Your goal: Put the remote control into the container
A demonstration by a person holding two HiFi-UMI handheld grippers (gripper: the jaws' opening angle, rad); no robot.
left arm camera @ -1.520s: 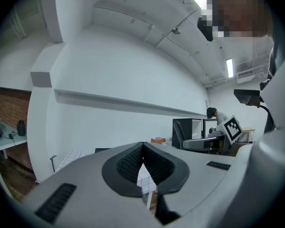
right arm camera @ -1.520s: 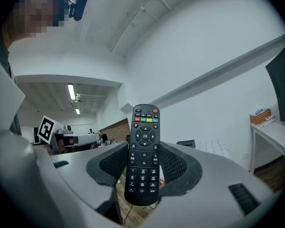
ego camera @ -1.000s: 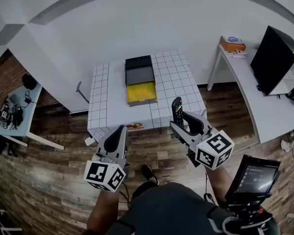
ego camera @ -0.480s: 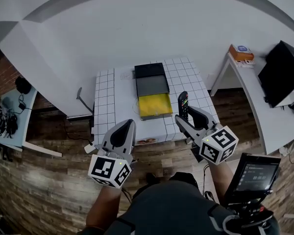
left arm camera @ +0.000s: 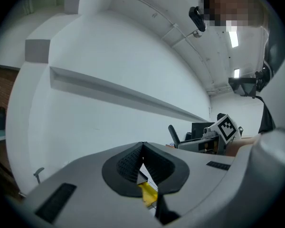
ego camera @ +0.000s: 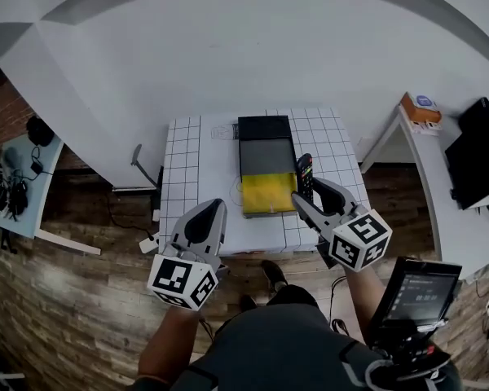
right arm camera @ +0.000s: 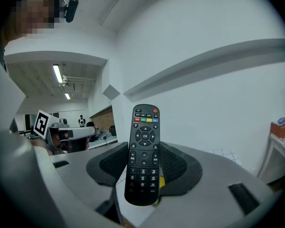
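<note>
A black remote control [right arm camera: 143,151] stands upright between the pads of my right gripper [right arm camera: 142,171], which is shut on its lower half. In the head view the remote [ego camera: 304,176] hangs over the front right of the white grid table [ego camera: 187,177], just right of the container [ego camera: 265,163]. This container is a long tray with a black, a grey and a yellow section, the yellow one nearest me. My left gripper [ego camera: 210,212] hovers at the table's front edge, left of the container, jaws shut and empty [left arm camera: 142,151].
A second white table [ego camera: 440,186] with an orange box [ego camera: 423,109] and a black monitor [ego camera: 481,157] stands to the right. A light blue desk [ego camera: 16,177] with dark gear is at the left. Wooden floor surrounds the table; a tablet [ego camera: 416,296] sits by my right arm.
Both grippers have moved forward toward the table. The remote, earlier over the table's front right corner, now hangs beside the container's yellow section. The grip is unchanged.
</note>
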